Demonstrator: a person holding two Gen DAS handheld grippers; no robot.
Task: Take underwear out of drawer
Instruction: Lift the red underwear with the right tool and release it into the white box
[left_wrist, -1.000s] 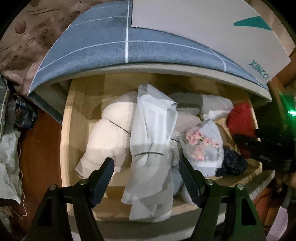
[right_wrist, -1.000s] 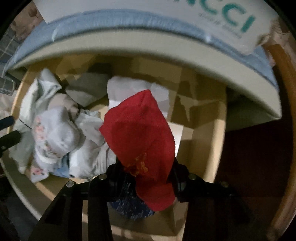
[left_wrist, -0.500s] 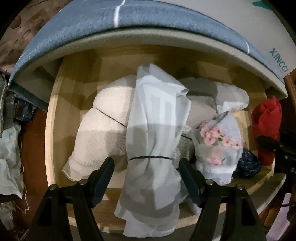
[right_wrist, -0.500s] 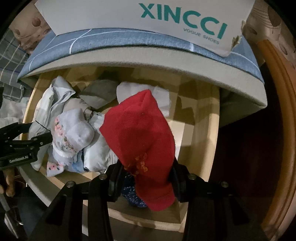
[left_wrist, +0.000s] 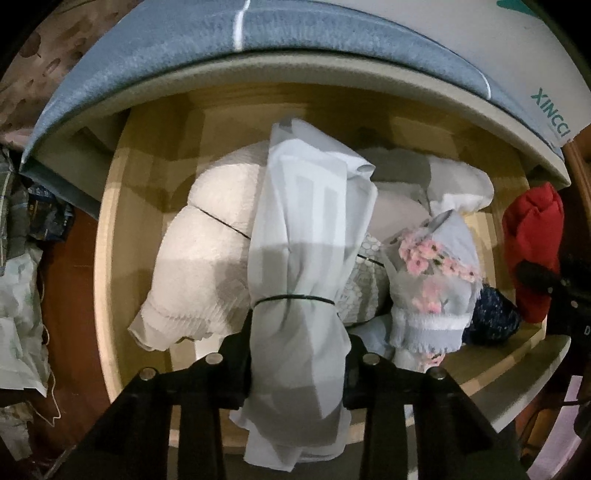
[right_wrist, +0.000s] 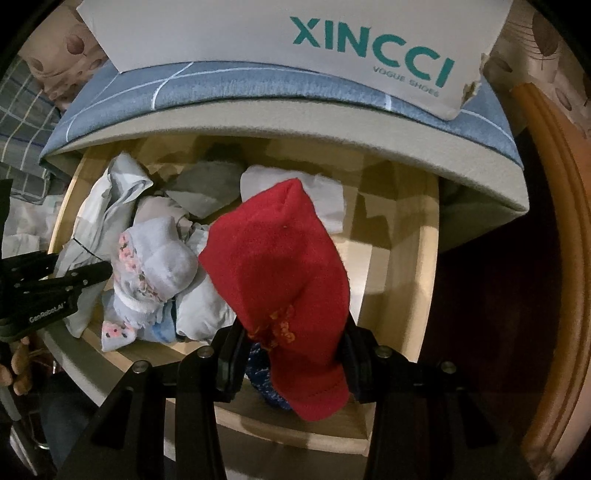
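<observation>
An open wooden drawer (left_wrist: 107, 258) holds several rolled and bundled garments. My left gripper (left_wrist: 297, 362) is shut on a pale grey-white bundle tied with a black band (left_wrist: 306, 258), gripping its lower end near the drawer's front edge. My right gripper (right_wrist: 291, 354) is shut on a red garment (right_wrist: 280, 258) and holds it above the drawer's right part (right_wrist: 399, 258). The red garment also shows in the left wrist view (left_wrist: 532, 243). The left gripper shows at the left of the right wrist view (right_wrist: 55, 284).
A cream bundle (left_wrist: 199, 266), a flowered pale piece (left_wrist: 436, 280) and a dark blue patterned piece (left_wrist: 491, 314) lie in the drawer. A blue-grey mattress (right_wrist: 258, 85) with a white XINCCI box (right_wrist: 332, 33) overhangs the back. Clothes lie on the floor at left (left_wrist: 18, 295).
My left gripper has closed from open onto the tied pale bundle. My right gripper has kept its hold on the red garment and drawn back and up from the drawer.
</observation>
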